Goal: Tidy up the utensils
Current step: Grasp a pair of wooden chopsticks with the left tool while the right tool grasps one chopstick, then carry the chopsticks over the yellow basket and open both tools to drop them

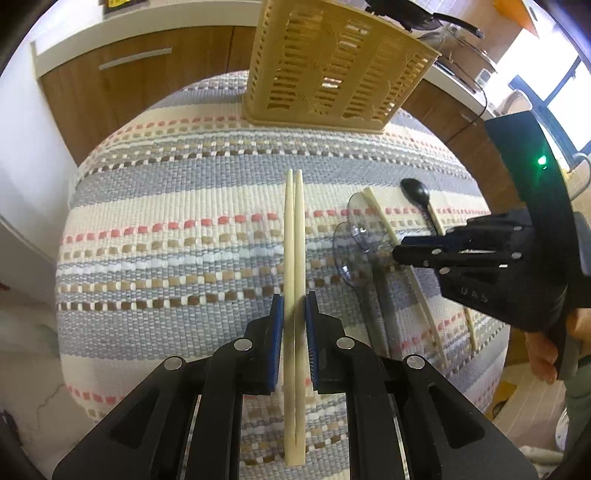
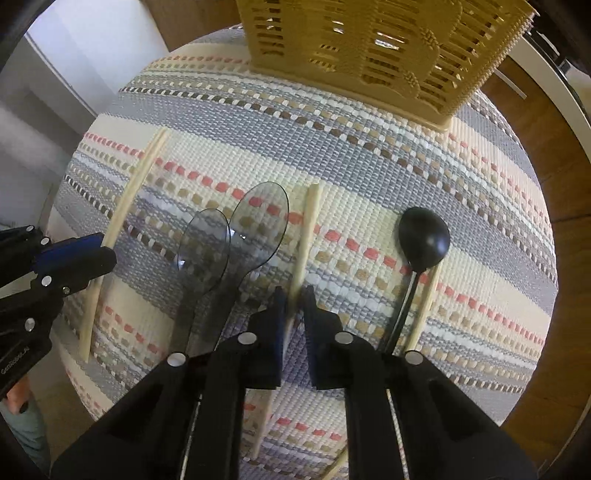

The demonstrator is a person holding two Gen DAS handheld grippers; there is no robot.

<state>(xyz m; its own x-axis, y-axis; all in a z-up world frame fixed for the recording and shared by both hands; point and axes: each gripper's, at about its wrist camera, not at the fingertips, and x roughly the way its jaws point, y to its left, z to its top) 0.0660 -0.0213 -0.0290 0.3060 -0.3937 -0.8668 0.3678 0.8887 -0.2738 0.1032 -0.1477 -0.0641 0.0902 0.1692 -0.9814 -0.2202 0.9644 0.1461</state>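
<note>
My left gripper is shut on a pair of pale chopsticks lying on the striped woven mat; it also shows at the left in the right wrist view. My right gripper is shut on a single pale chopstick on the mat; in the left wrist view it sits at the right. Two clear plastic spoons lie left of it, a black spoon right of it. A tan slotted utensil basket stands at the mat's far edge.
Another pale chopstick lies under the black spoon's handle. Wooden cabinets and a white countertop stand behind the mat. Pans sit on a rack at the far right. The mat drops off to the floor on the left.
</note>
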